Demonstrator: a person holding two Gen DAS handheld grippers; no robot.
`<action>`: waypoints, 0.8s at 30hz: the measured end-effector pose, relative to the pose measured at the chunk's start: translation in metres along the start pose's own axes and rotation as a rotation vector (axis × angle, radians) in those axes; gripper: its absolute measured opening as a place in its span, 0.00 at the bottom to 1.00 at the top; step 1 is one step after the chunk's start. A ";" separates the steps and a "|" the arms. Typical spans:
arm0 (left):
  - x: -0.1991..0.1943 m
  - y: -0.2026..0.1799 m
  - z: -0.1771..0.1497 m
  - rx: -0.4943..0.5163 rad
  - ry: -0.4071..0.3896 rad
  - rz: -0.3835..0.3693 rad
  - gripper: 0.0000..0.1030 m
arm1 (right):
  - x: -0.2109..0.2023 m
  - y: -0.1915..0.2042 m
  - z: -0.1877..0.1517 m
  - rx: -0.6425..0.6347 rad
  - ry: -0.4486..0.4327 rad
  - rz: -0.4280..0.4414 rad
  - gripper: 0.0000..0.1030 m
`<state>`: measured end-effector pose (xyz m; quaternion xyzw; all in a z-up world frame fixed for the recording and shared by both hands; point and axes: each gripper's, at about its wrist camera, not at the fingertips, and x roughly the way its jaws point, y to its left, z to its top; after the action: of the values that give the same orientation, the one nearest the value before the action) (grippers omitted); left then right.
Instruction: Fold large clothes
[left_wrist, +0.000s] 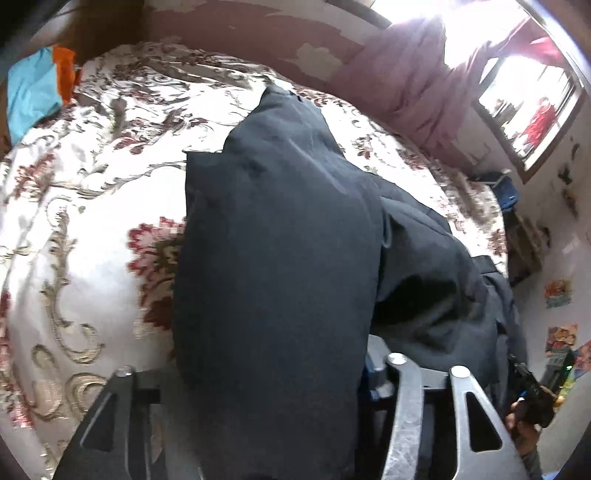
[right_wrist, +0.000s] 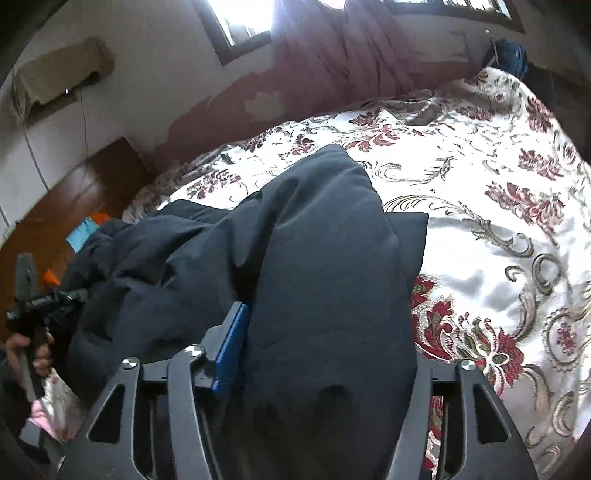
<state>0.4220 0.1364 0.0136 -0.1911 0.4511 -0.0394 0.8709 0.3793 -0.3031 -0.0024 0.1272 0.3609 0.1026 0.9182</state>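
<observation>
While the dark garment (left_wrist: 273, 236) lies on the flowery bedspread (left_wrist: 85, 229) and drapes between the spread jaws of the left gripper (left_wrist: 266, 373) and right gripper (right_wrist: 321, 350), it could slip free and bunch up, because neither seems to pinch it.

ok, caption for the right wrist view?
Dark navy garment draped between the right tool's fingers over a floral bedspread.

bed (left_wrist: 92, 229), floral cover | dark garment (left_wrist: 273, 240) lying crumpled on it
</observation>
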 end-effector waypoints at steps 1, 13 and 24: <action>-0.003 0.002 0.000 -0.001 -0.005 0.024 0.62 | -0.003 0.003 -0.001 -0.006 -0.001 -0.018 0.57; -0.070 -0.019 -0.028 0.043 -0.205 0.245 0.94 | -0.070 0.060 0.015 -0.131 -0.187 -0.176 0.95; -0.161 -0.077 -0.078 0.131 -0.401 0.228 0.99 | -0.163 0.115 0.002 -0.218 -0.414 -0.138 0.98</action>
<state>0.2729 0.0812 0.1255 -0.0860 0.2844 0.0686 0.9524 0.2526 -0.2404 0.1379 0.0210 0.1594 0.0496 0.9857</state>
